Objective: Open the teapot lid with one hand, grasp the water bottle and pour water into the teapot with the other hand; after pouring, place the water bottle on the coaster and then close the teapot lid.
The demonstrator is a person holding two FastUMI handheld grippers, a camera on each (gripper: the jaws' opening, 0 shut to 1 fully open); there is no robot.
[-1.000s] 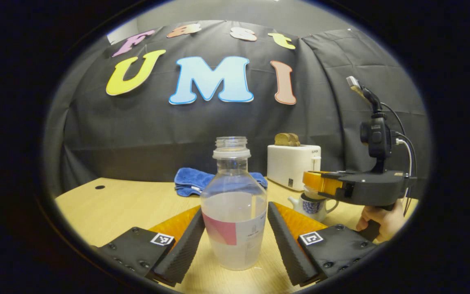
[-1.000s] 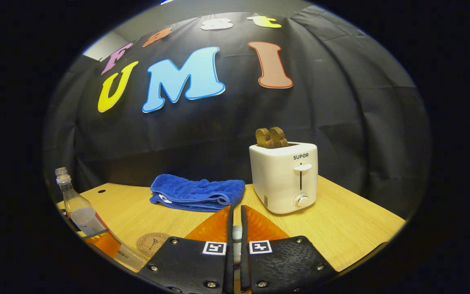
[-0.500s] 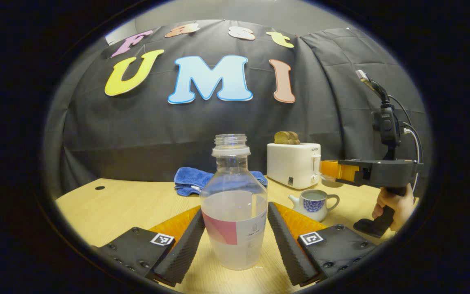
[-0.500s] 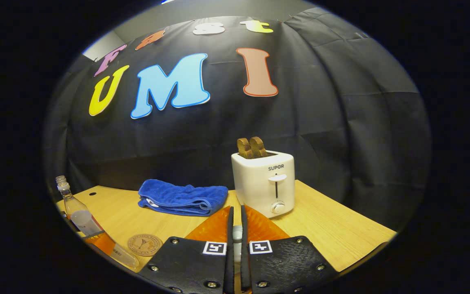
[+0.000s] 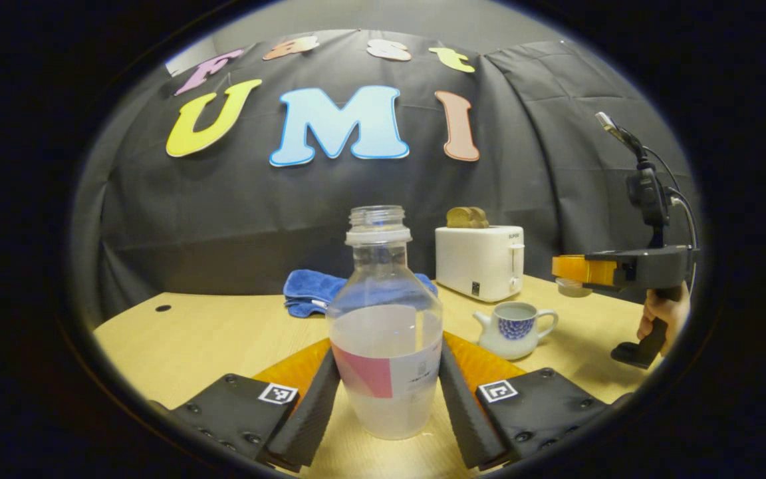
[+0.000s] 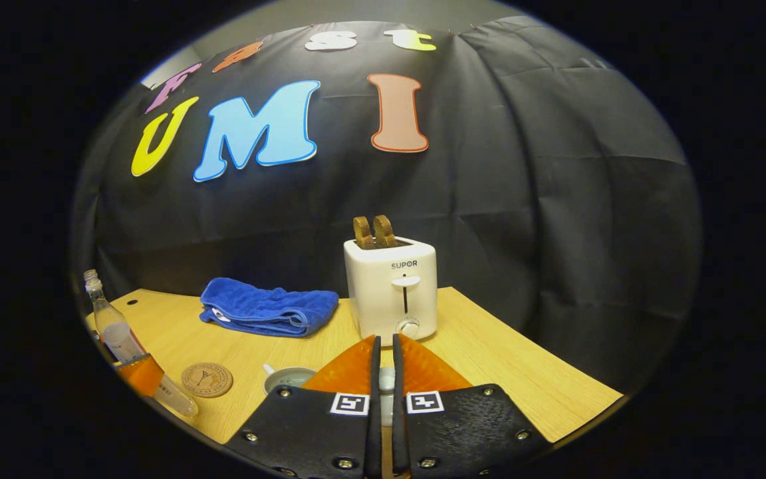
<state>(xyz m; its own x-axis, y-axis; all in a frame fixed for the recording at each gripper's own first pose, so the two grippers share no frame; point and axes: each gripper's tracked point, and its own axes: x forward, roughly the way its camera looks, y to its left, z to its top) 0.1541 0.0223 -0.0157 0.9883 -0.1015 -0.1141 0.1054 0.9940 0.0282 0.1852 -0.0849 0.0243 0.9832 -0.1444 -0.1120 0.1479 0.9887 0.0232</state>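
Black cloth backs my wooden table [image 5: 197, 332], where the toaster [image 5: 479, 261] and blue towel [image 5: 310, 293] sit at the far side. I have the left gripper [image 5: 388, 392] closed narrow on the uncapped water bottle [image 5: 385, 332], both fingers against its sides. Right of it stands the teapot [image 5: 516, 328], open-topped. Farther right, my right gripper [image 5: 564, 267] hangs above the table, fingers pinched together on the teapot lid [image 5: 570, 286]. Near left lies the coaster [image 6: 207, 379].
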